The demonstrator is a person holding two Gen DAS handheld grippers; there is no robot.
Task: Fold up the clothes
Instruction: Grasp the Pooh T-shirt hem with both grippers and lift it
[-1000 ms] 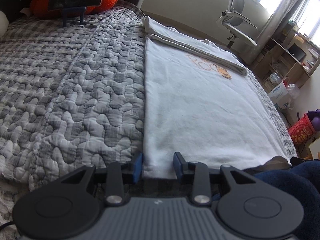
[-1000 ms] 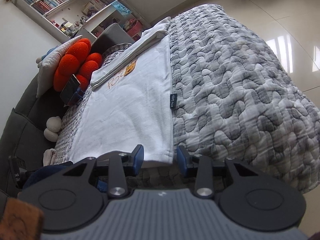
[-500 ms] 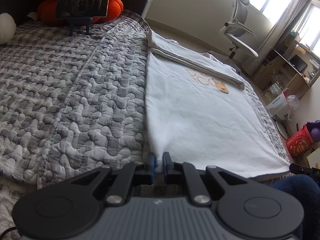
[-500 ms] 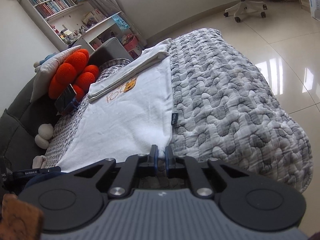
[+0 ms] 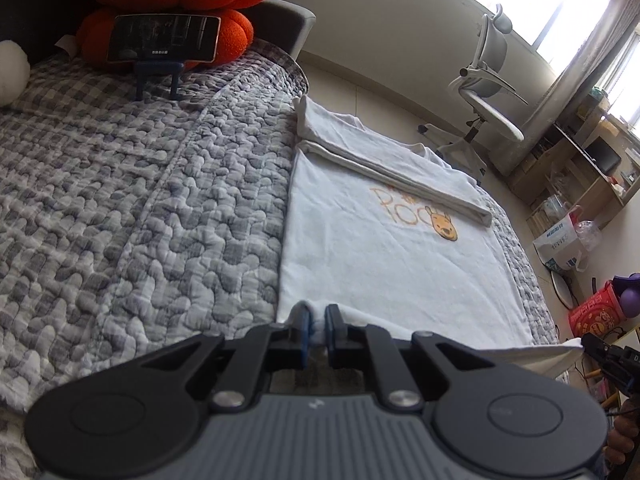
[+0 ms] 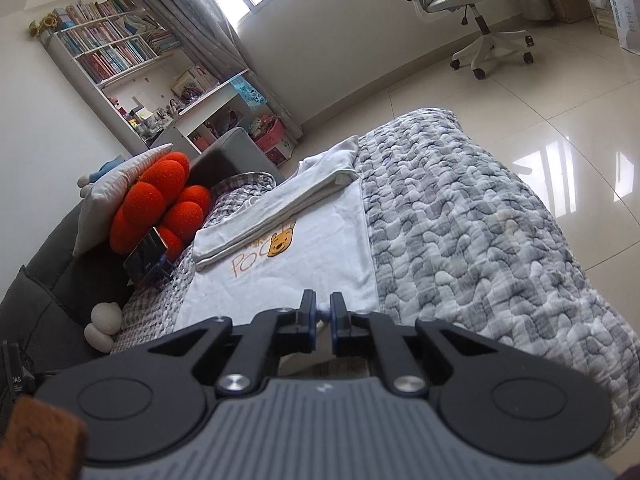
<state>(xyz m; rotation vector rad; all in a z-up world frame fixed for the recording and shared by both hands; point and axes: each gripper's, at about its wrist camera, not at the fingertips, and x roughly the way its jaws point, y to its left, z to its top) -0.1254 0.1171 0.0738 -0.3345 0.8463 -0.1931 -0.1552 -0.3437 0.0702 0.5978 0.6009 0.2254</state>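
Nearest the left wrist camera, the left hand-held gripper [image 5: 316, 330] was clamped on the near hem of the white T-shirt [image 5: 384, 256], with a small bunch of cloth pinched between its 2 blue fingers [image 5: 305, 326]. The right hand-held gripper [image 6: 324, 322] was likewise closed tight on the hem at the shirt's other near corner, white cloth showing in the narrow gap. In the left view, the right one's black tip showed at the far right edge, where the hem rose off the bed in a taut line.

The T-shirt lay flat on the grey quilted bed [image 5: 152, 216], print side up, its far end toward a white office chair [image 5: 488, 92]. Its sleeves looked already folded in, forming 1 long band [image 5: 396, 172] across the chest above the bear print [image 5: 445, 226]. So the side folds seemed done, and the bottom-to-top fold appeared just under way; carrying the hem over to the collar end, and any final halving, was probably left.

Beyond, a phone on a blue stand [image 5: 164, 38] stood before an orange cushion [image 5: 176, 4].

The hem's middle hid behind the gripper bodies, and the collar was hard to make out under the folded band.
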